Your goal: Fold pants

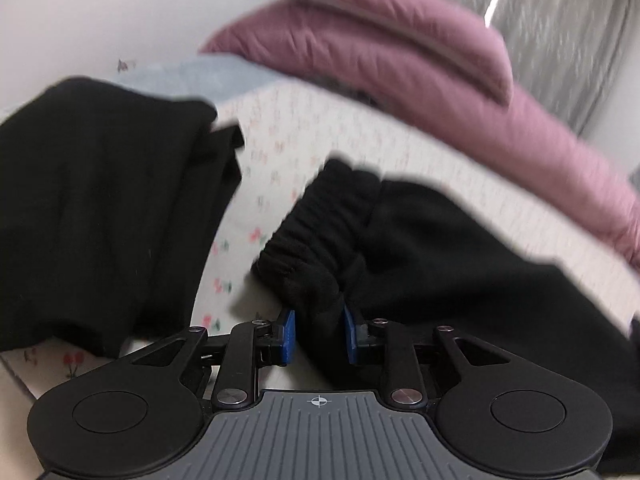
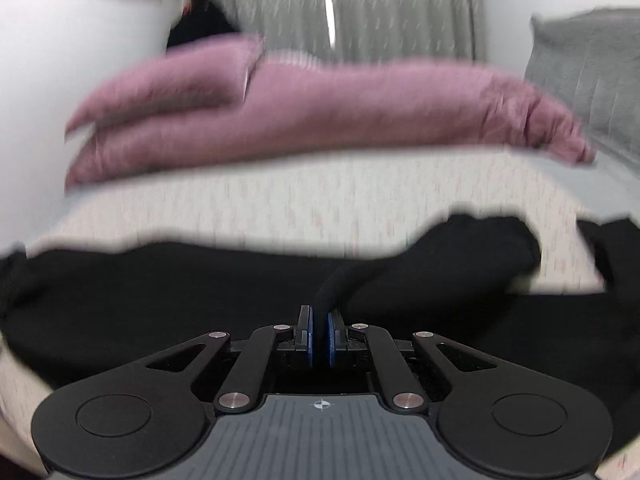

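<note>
Black pants (image 1: 420, 248) lie across a bed with a flower-print sheet (image 1: 280, 148). In the left wrist view my left gripper (image 1: 319, 334) is shut on the gathered elastic waistband (image 1: 316, 232), which bunches thickly between the blue pads (image 1: 289, 330). In the right wrist view my right gripper (image 2: 319, 336) is shut on a thin fold of the same black pants (image 2: 200, 280), pinched up into a ridge between its pads. The cloth spreads left and right under that gripper. A second black garment (image 1: 92, 200) lies to the left in the left wrist view.
A folded pink quilt (image 1: 400, 60) (image 2: 300, 108) lies along the far side of the bed. Behind it hang grey curtains (image 2: 380, 8) beside a white wall (image 1: 100, 12). A grey cushion (image 2: 592, 80) sits at the far right. The bed's edge (image 1: 16, 364) shows at lower left.
</note>
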### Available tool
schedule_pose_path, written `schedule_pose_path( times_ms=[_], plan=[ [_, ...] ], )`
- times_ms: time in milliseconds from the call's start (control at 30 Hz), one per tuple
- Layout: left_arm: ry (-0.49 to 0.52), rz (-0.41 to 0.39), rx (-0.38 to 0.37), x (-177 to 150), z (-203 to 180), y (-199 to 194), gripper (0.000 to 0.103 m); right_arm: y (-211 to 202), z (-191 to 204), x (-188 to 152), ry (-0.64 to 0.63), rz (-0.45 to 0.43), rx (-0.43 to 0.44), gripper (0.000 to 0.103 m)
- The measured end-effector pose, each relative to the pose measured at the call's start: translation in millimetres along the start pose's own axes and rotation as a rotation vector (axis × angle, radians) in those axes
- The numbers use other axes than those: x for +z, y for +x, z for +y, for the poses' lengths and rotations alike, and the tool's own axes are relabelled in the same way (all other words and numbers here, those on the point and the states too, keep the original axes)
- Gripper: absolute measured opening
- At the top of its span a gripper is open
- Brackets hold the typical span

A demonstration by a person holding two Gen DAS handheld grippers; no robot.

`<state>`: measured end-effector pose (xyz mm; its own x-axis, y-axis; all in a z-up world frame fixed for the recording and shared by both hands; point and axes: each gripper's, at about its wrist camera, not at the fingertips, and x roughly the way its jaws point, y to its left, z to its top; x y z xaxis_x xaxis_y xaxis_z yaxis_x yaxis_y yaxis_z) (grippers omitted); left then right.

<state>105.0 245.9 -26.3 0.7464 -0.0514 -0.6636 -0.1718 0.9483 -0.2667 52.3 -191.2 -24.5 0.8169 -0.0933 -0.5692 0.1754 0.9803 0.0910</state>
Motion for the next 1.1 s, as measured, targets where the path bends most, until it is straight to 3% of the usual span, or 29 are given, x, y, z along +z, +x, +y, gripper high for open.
schedule_pose_path(
  times_ms=[133,200,267,333,500,567,667,767,933,1100],
  plan=[
    [0.030,0.026,0.015,-2.7,-2.2,1.4,0.028,34.6,-15.4,-21.0,0.046,0.197,0.006,0.005],
    [0.043,0.024,0.020,-1.5,-4.4,-0.6,0.029,36.1,-14.5,-19.4,0.034,0.200,0.013,0.005],
    [0.041,0.019,0.027,1.2,-4.8,-5.4,0.037,33.3,-13.3,-14.1,0.037,0.205,0.020,0.014],
    [0.046,0.008,0.054,4.7,-5.1,-12.0,0.062,28.3,-12.8,-13.5,0.044,0.204,0.020,0.032],
    [0.153,-0.018,0.110,16.7,-18.5,-33.5,0.075,7.4,-21.6,2.2,0.035,0.126,-0.050,0.068],
    [0.186,-0.053,0.113,20.2,-29.3,-43.9,0.080,2.2,-29.9,10.4,0.066,0.084,-0.077,0.072],
    [0.221,-0.069,0.037,23.0,-54.7,-52.6,0.084,-3.2,-48.5,18.8,0.119,0.053,-0.102,0.074],
    [0.282,-0.047,-0.106,18.4,-93.0,-49.8,0.092,-0.6,-58.2,22.8,0.121,0.033,-0.174,0.075],
    [0.400,0.096,-0.345,2.2,-178.0,-22.5,0.094,-0.4,-77.3,22.3,0.107,0.032,-0.238,0.079],
    [0.499,0.176,-0.468,-19.8,-261.5,12.0,0.094,2.2,-102.6,28.1,0.109,0.022,-0.253,0.085]
  ],
)
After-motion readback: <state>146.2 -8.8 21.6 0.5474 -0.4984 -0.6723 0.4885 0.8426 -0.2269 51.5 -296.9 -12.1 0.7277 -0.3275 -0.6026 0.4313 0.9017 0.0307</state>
